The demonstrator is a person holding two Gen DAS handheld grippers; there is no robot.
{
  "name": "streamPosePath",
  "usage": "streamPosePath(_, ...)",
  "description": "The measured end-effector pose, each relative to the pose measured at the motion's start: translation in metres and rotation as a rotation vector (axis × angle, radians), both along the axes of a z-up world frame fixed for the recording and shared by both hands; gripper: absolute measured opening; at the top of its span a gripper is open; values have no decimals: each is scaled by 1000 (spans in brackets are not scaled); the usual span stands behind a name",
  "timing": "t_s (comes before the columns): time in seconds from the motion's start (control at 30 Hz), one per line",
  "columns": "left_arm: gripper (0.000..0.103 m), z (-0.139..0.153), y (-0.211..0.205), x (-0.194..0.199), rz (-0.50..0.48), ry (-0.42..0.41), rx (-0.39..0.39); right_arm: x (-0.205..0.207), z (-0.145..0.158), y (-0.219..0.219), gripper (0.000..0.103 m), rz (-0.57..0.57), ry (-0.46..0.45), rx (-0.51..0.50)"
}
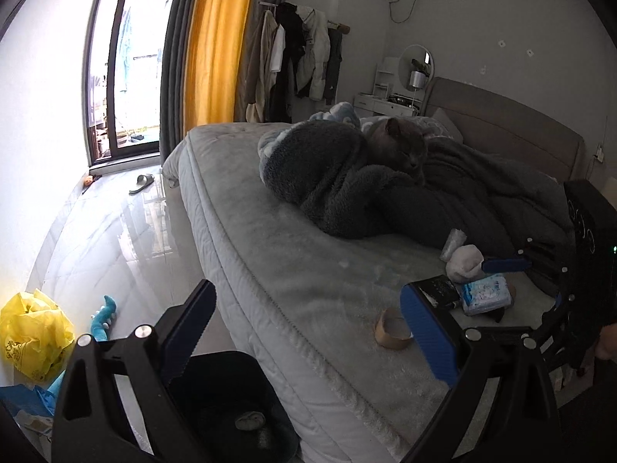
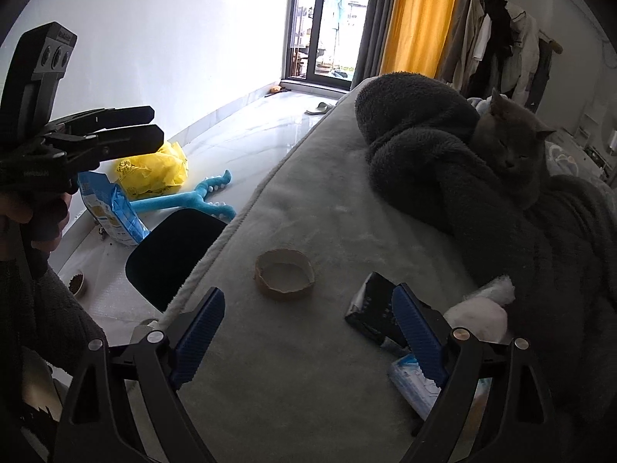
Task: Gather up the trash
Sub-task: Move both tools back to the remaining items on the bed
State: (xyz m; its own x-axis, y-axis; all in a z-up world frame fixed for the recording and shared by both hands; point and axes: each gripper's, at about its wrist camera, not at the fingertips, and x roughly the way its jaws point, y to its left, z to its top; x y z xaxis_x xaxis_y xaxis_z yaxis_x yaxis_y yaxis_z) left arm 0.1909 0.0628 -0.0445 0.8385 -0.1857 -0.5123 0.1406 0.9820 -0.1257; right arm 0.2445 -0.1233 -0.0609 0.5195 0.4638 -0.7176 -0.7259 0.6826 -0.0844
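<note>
The right gripper (image 2: 308,332) hangs over the bed (image 2: 308,386) with its jaws wide apart and nothing between them. Just ahead lies a cardboard tape ring (image 2: 284,274); beside the right finger sit a black box (image 2: 372,308), a white wad (image 2: 478,314) and a blue-and-white packet (image 2: 412,384), all close together near the grey blanket (image 2: 424,146). A grey cat (image 2: 509,150) dozes against that blanket. The left gripper (image 1: 308,328) is spread open too, empty, held over the bed's edge above a black bin (image 1: 231,405) on the floor. Beyond the bin lie a yellow bag (image 2: 154,171) and a blue toy (image 2: 200,200).
</note>
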Motion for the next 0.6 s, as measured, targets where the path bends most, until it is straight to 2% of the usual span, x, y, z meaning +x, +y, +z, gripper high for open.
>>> streamPosePath(0.4,96,-25,-53,35,-177,60,72,23,8,-57,90,31,54,4)
streamPosePath(0.6,93,-40,-73,40,-252,93,74,30,7,-71,92,31,81,-8)
